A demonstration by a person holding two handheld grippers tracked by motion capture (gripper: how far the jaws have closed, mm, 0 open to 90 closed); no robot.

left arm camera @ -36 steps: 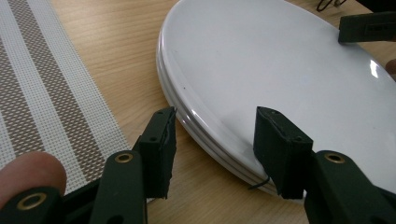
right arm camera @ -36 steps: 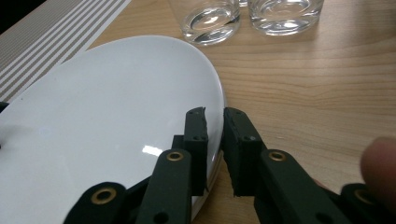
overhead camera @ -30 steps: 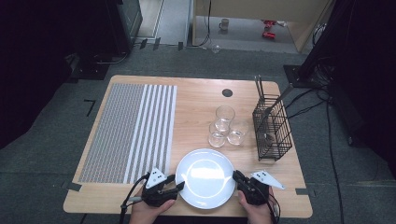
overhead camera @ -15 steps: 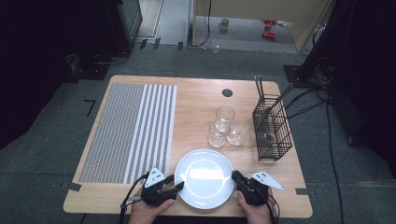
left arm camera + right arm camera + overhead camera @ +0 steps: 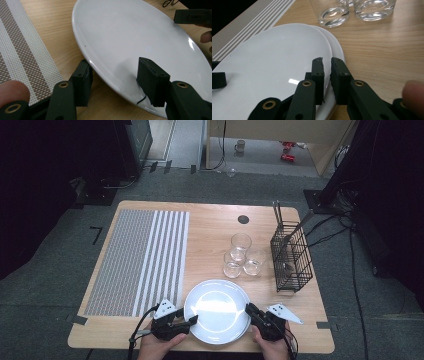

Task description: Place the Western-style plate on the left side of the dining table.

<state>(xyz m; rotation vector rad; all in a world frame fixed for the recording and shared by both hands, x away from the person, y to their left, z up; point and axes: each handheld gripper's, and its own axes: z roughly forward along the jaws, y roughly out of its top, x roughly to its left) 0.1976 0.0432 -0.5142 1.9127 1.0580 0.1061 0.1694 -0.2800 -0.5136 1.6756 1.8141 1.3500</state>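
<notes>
Plate (image 5: 216, 309) glossy white, round; placemat (image 5: 140, 261) woven, striped; glasses (image 5: 241, 256) clear.

No writing, label, brand, number or sign can be read anywhere here, neither near the claws nor farther off.
</notes>
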